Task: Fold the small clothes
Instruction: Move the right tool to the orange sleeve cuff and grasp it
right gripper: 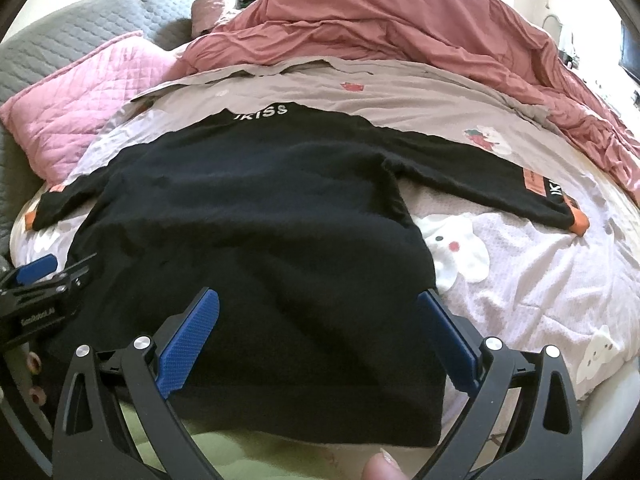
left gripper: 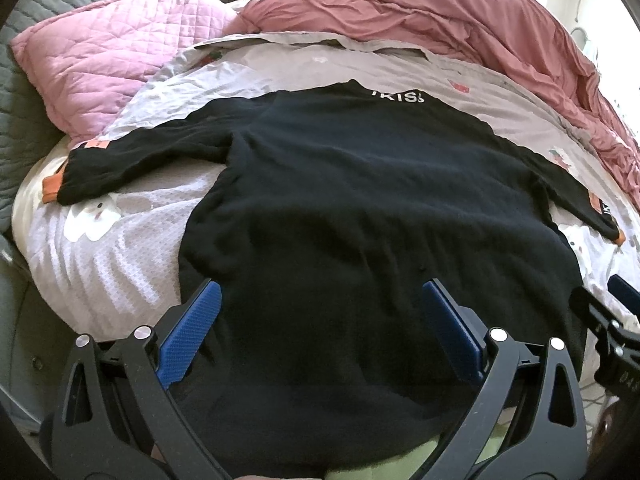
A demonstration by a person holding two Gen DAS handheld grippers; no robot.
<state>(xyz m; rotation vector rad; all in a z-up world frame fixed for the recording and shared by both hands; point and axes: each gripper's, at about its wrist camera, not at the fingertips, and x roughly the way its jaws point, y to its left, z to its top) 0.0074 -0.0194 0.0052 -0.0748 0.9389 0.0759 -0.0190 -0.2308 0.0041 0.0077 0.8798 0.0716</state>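
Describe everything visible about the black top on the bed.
The black top is a long-sleeved, fuzzy knit-looking garment lying flat and unfolded on the bed cover, collar away from the cameras, hem nearest. White lettering marks the collar. Both sleeves are spread sideways; the cuffs are orange, and the sleeve on the right carries an orange patch and white letters. The left gripper and right gripper are both open over the hem end, gripping nothing.
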